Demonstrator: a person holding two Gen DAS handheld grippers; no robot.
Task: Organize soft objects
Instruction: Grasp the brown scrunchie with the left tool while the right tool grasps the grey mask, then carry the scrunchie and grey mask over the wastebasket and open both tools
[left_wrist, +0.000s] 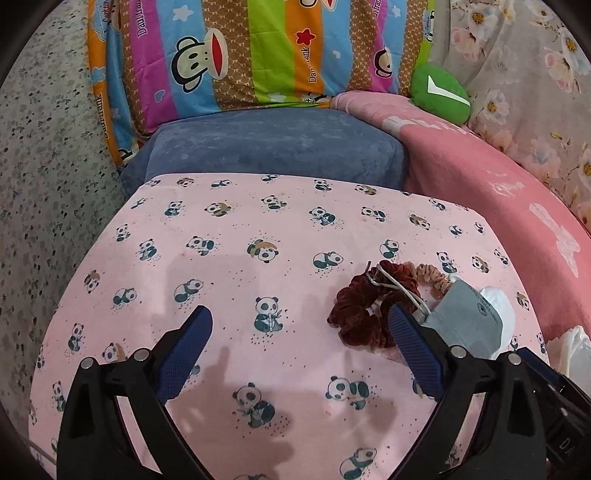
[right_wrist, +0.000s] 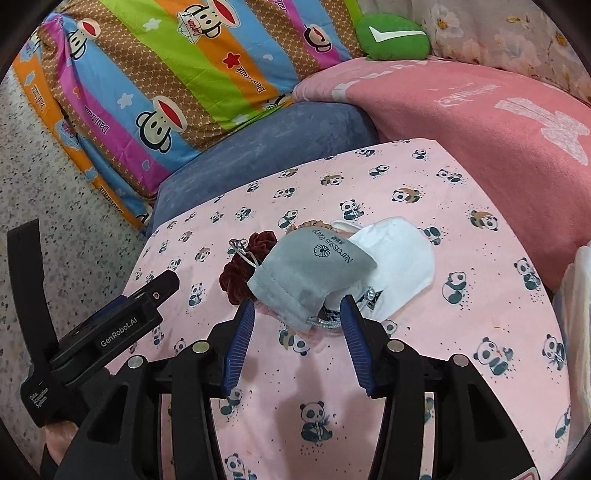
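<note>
Nothing looks sorted yet: pouch (right_wrist: 314, 266), mask (right_wrist: 399, 258) and scrunchie (left_wrist: 360, 306) lie heaped; both grippers (left_wrist: 301, 341) (right_wrist: 297, 326) gape, empty.

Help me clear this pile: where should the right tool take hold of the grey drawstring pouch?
Grip the grey drawstring pouch at its gathered neck, the near end lying between the open right tool, coming straight forward. It lies on top of the scrunchie and white pouch.

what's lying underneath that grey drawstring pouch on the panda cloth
The grey pouch overlaps a dark red scrunchie, a white pouch and a tan scrunchie. Anything else under it is covered.
</note>
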